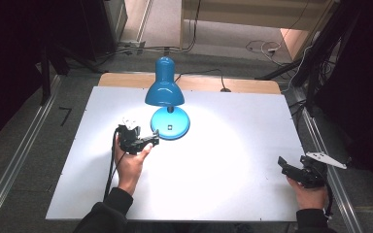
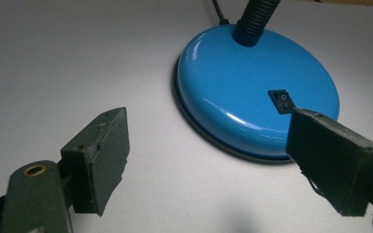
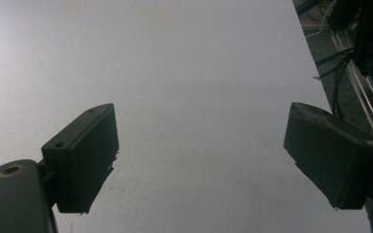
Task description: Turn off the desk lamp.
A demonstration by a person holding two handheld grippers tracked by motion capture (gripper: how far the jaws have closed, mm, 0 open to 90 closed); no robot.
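Reach toward the switch (image 2: 282, 101) is what we judge to be under way: the small black rocker sits on the blue lamp base (image 2: 233, 82), and our left gripper (image 2: 209, 160) is pointed at it. In the left gripper view the fingers stand wide apart, holding nothing. The switch lies just ahead of the right-hand finger (image 2: 335, 160), almost at its tip, while the other finger (image 2: 99, 155) hangs over bare desk (image 2: 53, 58) clear of the base. So the base sits ahead and off to one side of the gap, not centred in it. The black gooseneck (image 2: 255, 17) rises from the base beyond the switch, further from the fingers.

From the high view the left gripper (image 1: 137, 139) is just beside the lamp base (image 1: 170, 123), with the blue shade (image 1: 164, 87) above it and light pooled on the desk (image 1: 233, 170). Our right gripper (image 1: 301, 171) rests well apart near the desk's edge, its fingers (image 3: 80, 155) also spread and empty over plain surface, so the left hand is much the nearer one. We judge the next move needs a small shift to bring one fingertip down on the rocker
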